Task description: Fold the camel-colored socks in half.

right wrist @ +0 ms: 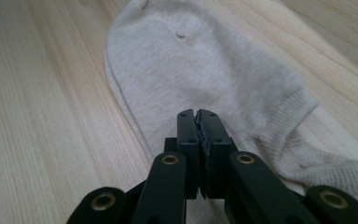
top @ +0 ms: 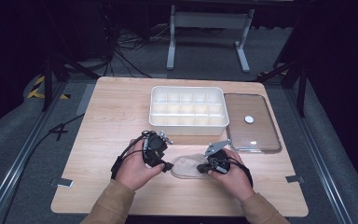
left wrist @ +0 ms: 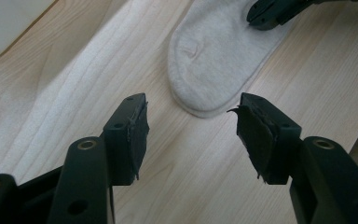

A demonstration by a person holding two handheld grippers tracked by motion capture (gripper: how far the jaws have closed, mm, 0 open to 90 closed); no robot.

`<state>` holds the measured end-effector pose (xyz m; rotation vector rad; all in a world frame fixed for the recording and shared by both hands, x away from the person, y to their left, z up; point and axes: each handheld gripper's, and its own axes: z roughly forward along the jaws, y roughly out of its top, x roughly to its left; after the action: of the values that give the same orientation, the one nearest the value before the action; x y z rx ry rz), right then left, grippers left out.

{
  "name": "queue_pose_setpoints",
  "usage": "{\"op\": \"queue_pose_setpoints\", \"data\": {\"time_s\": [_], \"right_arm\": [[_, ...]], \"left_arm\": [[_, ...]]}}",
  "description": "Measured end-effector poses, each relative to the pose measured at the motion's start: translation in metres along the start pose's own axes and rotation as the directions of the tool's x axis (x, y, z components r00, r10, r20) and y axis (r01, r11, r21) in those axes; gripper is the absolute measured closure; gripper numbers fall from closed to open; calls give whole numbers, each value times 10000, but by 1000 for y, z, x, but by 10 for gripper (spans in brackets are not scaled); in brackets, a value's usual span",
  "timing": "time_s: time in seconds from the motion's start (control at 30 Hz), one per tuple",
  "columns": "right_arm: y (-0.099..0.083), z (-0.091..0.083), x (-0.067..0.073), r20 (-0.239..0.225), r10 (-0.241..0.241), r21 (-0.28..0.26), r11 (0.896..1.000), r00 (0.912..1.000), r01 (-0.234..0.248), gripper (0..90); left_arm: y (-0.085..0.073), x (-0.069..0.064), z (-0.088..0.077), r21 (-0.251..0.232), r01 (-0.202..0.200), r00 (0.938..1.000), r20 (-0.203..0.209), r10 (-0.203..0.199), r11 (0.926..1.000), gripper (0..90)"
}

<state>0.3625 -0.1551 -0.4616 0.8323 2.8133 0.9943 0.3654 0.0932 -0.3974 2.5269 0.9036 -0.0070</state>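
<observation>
A pale grey ankle sock lies flat on the wooden table between the person's two hands. The left gripper sits low at the sock's left end. In the left gripper view its jaws stand open, with the toe of the sock just beyond the tips and nothing between them. The right gripper is at the sock's right end. In the right gripper view it is shut, pads pressed together, over the middle of the sock, and no fabric shows between them. Its black tip also rests above the sock in the left gripper view.
A white compartmented box stands behind the hands at mid-table. To its right lies a clear lid with a small white disc on it. Bare wood stretches to the left, and the table's front edge is close to the forearms.
</observation>
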Motion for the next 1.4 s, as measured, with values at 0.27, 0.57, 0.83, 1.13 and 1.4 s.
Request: {"op": "queue_pose_setpoints", "data": {"time_s": [0.27, 0.57, 0.83, 1.13, 1.4], "right_arm": [[1, 0, 3, 49, -254, 176, 9995, 9997, 253, 888], [-3, -1, 5, 115, -304, -16, 9995, 9995, 304, 887], [-5, -1, 6, 145, -290, -136, 9995, 9995, 292, 886], [-5, -1, 7, 244, -435, -119, 9990, 9988, 438, 883], [-6, -2, 8, 274, -456, -166, 9988, 9986, 460, 868]], "left_arm": [[-1, 1, 7, -313, 300, 9995, 64, -298, 9991, 474], [0, 4, 36, -171, 1553, 9876, -203, -1556, 9877, 503], [2, 3, 53, 290, 1718, 9849, 152, -1723, 9847, 579], [5, -6, 58, 607, 1111, 9938, -76, -1109, 9920, 671], [5, -9, 58, 734, 695, 9973, 199, -711, 9949, 838]]}}
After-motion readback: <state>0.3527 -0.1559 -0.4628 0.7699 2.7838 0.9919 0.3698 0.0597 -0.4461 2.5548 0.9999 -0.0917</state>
